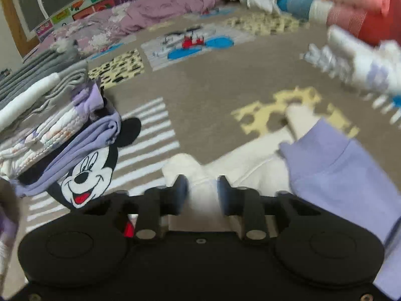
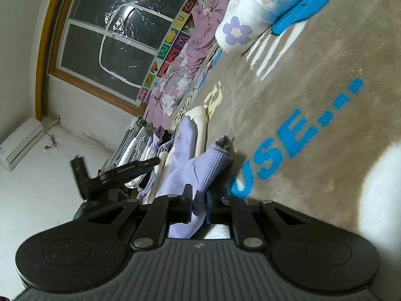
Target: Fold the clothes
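My left gripper (image 1: pixel 201 188) is shut on the cream part of a cream and lavender garment (image 1: pixel 253 165) that lies on the brown patterned carpet (image 1: pixel 213 87). Its lavender sleeve with a ribbed cuff (image 1: pixel 325 155) lies to the right. My right gripper (image 2: pixel 198 198) is shut on the same garment's lavender ribbed cuff (image 2: pixel 208 165), which shows in the right wrist view, tilted sideways. The cream and lavender cloth (image 2: pixel 185 138) stretches away from it. The left gripper (image 2: pixel 125 173) shows there at the left.
A pile of folded clothes (image 1: pixel 50 120) with a Mickey Mouse face stands at the left. Purple bedding (image 1: pixel 150 10) lies along the window wall. Unfolded clothes (image 1: pixel 356 20) lie at the back right, blurred. A white flowered bundle (image 2: pixel 250 17) rests on the carpet.
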`<action>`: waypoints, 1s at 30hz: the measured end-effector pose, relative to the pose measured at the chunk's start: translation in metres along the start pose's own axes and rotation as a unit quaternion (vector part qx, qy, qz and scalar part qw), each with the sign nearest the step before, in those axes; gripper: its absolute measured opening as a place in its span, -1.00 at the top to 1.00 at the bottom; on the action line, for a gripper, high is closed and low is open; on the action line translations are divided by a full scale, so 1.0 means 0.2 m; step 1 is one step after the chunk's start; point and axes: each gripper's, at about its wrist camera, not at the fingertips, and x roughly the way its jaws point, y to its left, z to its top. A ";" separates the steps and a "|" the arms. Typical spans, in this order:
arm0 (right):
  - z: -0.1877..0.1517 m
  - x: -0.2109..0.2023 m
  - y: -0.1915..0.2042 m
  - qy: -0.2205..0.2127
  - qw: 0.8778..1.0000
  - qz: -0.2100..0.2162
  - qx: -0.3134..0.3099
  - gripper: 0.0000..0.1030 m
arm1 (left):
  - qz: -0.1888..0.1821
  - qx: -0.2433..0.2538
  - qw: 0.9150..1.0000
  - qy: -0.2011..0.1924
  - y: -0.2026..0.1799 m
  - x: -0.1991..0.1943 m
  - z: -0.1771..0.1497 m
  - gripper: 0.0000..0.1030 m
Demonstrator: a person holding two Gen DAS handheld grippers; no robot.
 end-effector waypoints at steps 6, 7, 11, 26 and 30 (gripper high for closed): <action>0.00 -0.01 0.00 -0.001 1.000 0.001 0.003 0.75 | -0.015 -0.025 1.000 0.000 -0.01 0.02 0.01 0.65; 0.00 -0.01 0.00 -0.001 1.000 0.002 0.004 0.75 | -0.017 -0.029 0.999 0.000 -0.02 0.02 0.01 0.65; 0.00 -0.01 0.00 0.000 1.000 0.003 0.005 0.75 | -0.027 -0.046 0.999 0.000 -0.03 0.03 0.01 0.56; 0.03 -0.04 0.01 -0.026 0.999 0.025 0.003 0.70 | -0.050 -0.040 0.997 -0.049 0.09 -0.15 -0.13 0.46; 0.04 -0.05 0.03 -0.035 0.999 0.038 -0.009 0.70 | -0.035 -0.023 0.998 -0.039 0.05 -0.09 -0.21 0.47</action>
